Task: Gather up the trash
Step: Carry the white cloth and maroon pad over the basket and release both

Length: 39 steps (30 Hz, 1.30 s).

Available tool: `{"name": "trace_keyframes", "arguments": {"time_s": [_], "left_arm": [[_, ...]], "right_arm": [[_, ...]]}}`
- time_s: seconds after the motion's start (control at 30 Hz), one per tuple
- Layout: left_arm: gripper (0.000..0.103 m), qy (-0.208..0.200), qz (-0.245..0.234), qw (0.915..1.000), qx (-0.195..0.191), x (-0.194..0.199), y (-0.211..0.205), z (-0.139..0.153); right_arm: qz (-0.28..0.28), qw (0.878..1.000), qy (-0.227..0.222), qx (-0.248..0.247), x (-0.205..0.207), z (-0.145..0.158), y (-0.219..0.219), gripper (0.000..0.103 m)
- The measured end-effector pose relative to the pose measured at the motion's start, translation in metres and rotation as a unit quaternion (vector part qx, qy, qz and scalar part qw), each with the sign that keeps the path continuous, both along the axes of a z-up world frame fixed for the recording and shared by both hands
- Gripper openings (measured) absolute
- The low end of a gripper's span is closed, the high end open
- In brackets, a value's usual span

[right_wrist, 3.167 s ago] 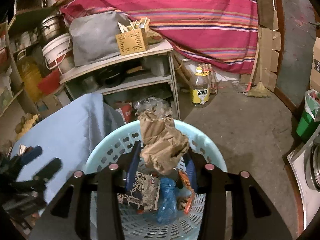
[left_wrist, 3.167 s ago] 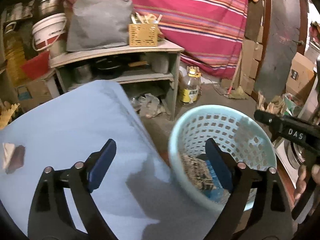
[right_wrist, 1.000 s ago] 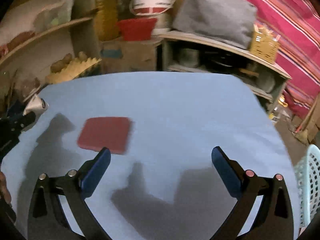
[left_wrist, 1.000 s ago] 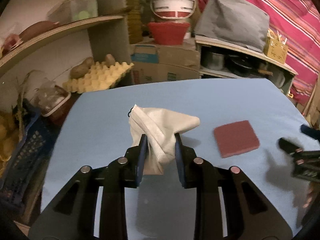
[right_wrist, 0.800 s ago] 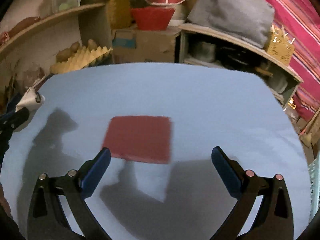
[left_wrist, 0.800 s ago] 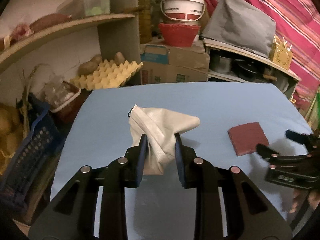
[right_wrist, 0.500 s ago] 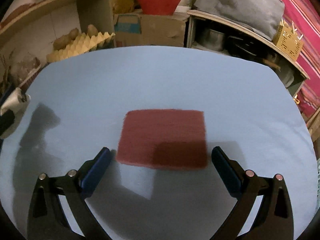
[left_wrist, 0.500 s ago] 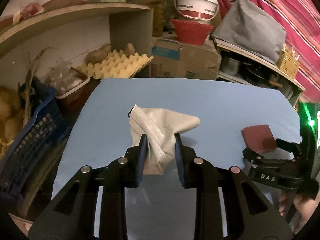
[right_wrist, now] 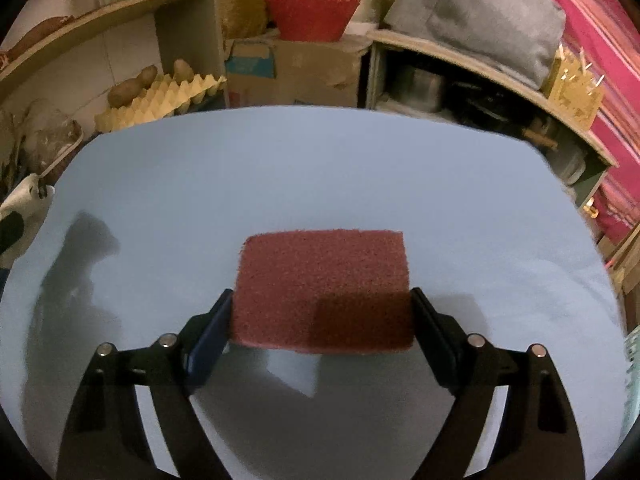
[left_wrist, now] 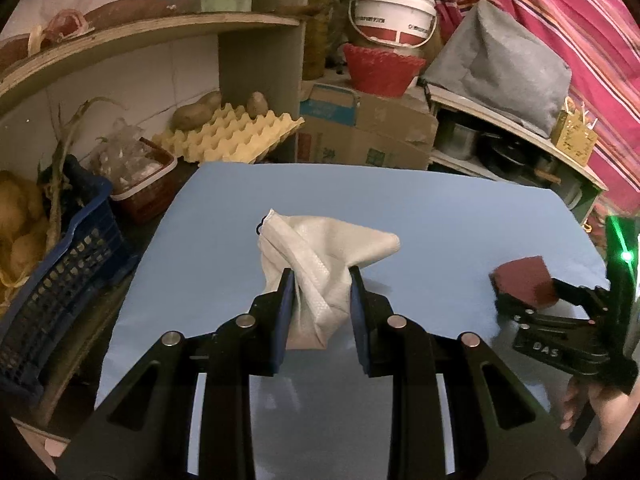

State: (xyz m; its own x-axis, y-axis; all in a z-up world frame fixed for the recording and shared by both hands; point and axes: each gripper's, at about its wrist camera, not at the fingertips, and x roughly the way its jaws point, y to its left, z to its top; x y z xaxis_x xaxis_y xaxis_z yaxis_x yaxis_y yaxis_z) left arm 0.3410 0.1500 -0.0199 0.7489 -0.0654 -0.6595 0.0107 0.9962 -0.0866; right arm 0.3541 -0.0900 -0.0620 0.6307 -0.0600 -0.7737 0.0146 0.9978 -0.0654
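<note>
Since a second ago the right tool (right_wrist: 322,316) has come down over the red scouring pad (right_wrist: 324,288), its jaws closing until they flank its sides, seemingly touching, though I cannot tell if they grip; the pad, flat, coarse and springy, lies on the blue bench (right_wrist: 320,168) and could buckle or slip out of a shallow pinch; the left tool (left_wrist: 322,296) stays clenched on a crumpled white woven bag (left_wrist: 320,256), limp enough to slide free.

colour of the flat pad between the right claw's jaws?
Dark red pad, rough-textured, on the light blue tabletop; clearest in right wrist view.
</note>
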Motion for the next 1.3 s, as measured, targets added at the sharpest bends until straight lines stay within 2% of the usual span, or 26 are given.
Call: {"name": "trace_keyframes", "arguments": {"time_s": [0.3,0.47,0.67,0.87,1.0,1.3], "left_arm": [[0.026,-0.016,-0.022,0.9995,0.018,-0.013,-0.048,0.019],[0.026,-0.033,-0.054,0.9962,0.06,-0.032,-0.102,0.026],[0.026,-0.045,-0.101,0.9934,0.031,-0.061,-0.169,0.046],[0.026,-0.063,-0.139,0.9881,0.012,-0.088,-0.231,0.068],[0.026,-0.069,-0.162,0.9844,0.004,-0.102,-0.274,0.075],[0.026,-0.065,-0.229,0.971,-0.022,-0.133,-0.391,0.062]], "right_arm": [[-0.031,0.999,-0.032,0.006,-0.043,0.046,-0.097,0.084],[-0.064,0.997,-0.051,0.009,-0.078,0.072,-0.169,0.084],[-0.123,0.99,-0.072,0.019,-0.132,0.092,-0.264,0.084],[-0.171,0.981,-0.089,0.011,-0.178,0.088,-0.332,0.084],[-0.202,0.974,-0.095,0.043,-0.201,0.083,-0.38,0.084],[-0.233,0.965,-0.115,0.041,-0.243,0.084,-0.43,0.084]]}}
